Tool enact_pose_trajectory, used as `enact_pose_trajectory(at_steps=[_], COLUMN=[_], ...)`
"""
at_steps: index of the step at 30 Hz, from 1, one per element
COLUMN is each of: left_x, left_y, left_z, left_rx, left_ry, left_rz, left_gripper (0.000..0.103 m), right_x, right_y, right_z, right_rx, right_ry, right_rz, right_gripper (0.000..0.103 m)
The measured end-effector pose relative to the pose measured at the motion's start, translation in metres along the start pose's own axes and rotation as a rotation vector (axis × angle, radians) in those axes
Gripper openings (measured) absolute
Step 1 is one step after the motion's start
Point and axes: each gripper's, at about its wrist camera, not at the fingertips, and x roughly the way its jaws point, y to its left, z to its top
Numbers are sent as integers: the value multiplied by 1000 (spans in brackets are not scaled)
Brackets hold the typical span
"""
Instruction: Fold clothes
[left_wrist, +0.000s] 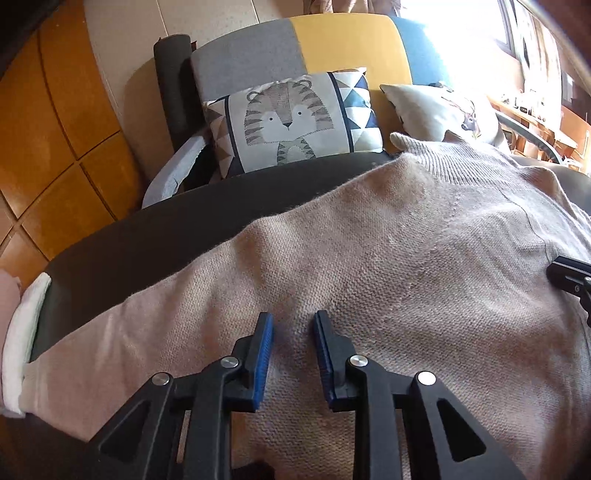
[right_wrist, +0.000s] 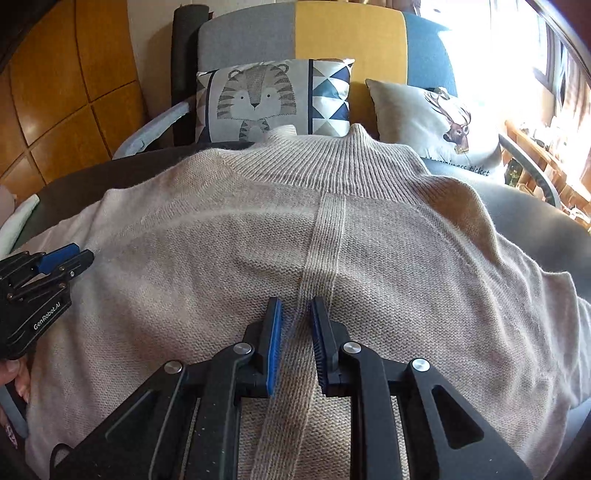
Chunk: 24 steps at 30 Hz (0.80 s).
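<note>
A beige knit sweater (right_wrist: 258, 266) lies spread flat on a dark surface (left_wrist: 184, 218), its ribbed collar (right_wrist: 325, 158) pointing away toward the sofa. It also fills the left wrist view (left_wrist: 406, 258). My left gripper (left_wrist: 293, 317) hovers open and empty just above the sweater's left part, near the sleeve (left_wrist: 110, 339). It also shows in the right wrist view (right_wrist: 74, 254). My right gripper (right_wrist: 296, 304) is open and empty over the ribbed centre stripe (right_wrist: 325, 251). Its tip shows at the right edge of the left wrist view (left_wrist: 570, 275).
A sofa with grey, yellow and blue back panels (right_wrist: 351, 33) stands behind. A tiger cushion (right_wrist: 273, 99) and a deer cushion (right_wrist: 436, 122) lean on it. White cloth (left_wrist: 22, 332) lies at the left edge. Wooden panels (left_wrist: 55, 129) are on the left.
</note>
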Motion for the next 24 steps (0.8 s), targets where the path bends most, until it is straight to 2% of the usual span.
enact_pose_trajectory(at_steps=[3, 7, 11, 15, 18, 21, 24], left_x=[2, 6, 8, 8, 9, 11, 11], left_y=[12, 18, 15, 13, 18, 20, 17], left_z=[-3, -2, -3, -4, -4, -5, -5], left_rx=[-10, -16, 0, 12, -5, -14, 4], left_ry=[7, 14, 8, 3, 4, 4, -1], left_rz=[4, -2, 17, 32, 9, -3, 17], left_gripper=[25, 25, 25, 25, 25, 25, 25], right_x=[0, -5, -9, 11, 26, 28, 28], right_y=[8, -5, -49, -95, -130, -146, -150], right_z=[0, 8, 26, 35, 41, 36, 36], right_rx=[-44, -47, 35, 101, 151, 189, 181], right_ry=[6, 32, -8, 25, 49, 33, 32], right_rz=[6, 69, 2, -107, -185, -172, -201], right_gripper=[19, 19, 19, 19, 19, 19, 20])
